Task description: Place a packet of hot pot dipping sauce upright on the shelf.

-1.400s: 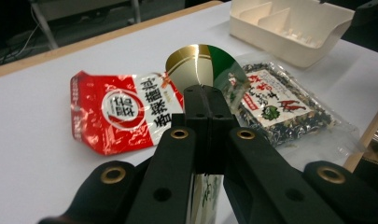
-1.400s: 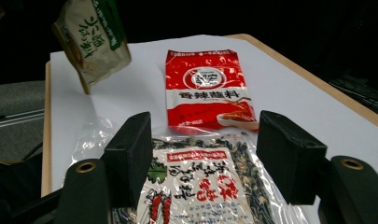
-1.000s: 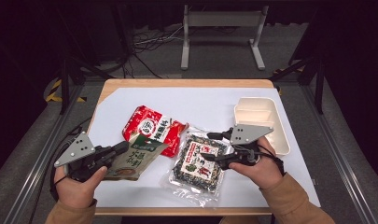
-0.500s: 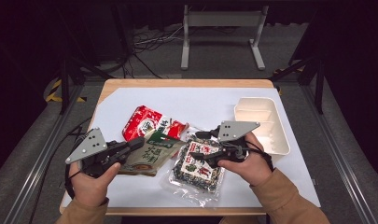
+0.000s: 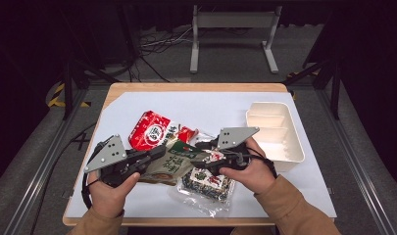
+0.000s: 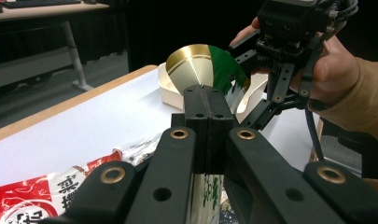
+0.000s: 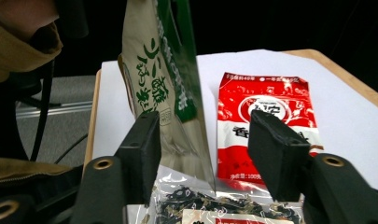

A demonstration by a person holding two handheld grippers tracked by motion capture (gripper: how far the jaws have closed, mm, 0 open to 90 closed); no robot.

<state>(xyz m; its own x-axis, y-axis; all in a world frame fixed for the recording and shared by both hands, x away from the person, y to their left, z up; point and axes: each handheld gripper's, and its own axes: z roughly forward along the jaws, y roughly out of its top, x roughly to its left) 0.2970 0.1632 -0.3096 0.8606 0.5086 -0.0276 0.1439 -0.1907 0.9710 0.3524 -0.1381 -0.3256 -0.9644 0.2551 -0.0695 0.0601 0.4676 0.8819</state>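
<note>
- The green and beige packet (image 7: 161, 88) carries a column of green Japanese brush-style characters down its pale face; I cannot make them out surely.
- The red packet (image 7: 266, 116), farther off, bears a white round emblem with characters, a line of small white print along its top edge, and large white characters below; too blurred to read.
- The dark packet (image 5: 206, 178), nearest, has a white label, illegible.

Red packet (image 5: 152, 131): near right corner covered by green packet (image 5: 172, 162).
Seaweed packet (image 5: 206, 181): far part hidden under right claw (image 5: 202, 154).
Green packet print: blurred.
</note>
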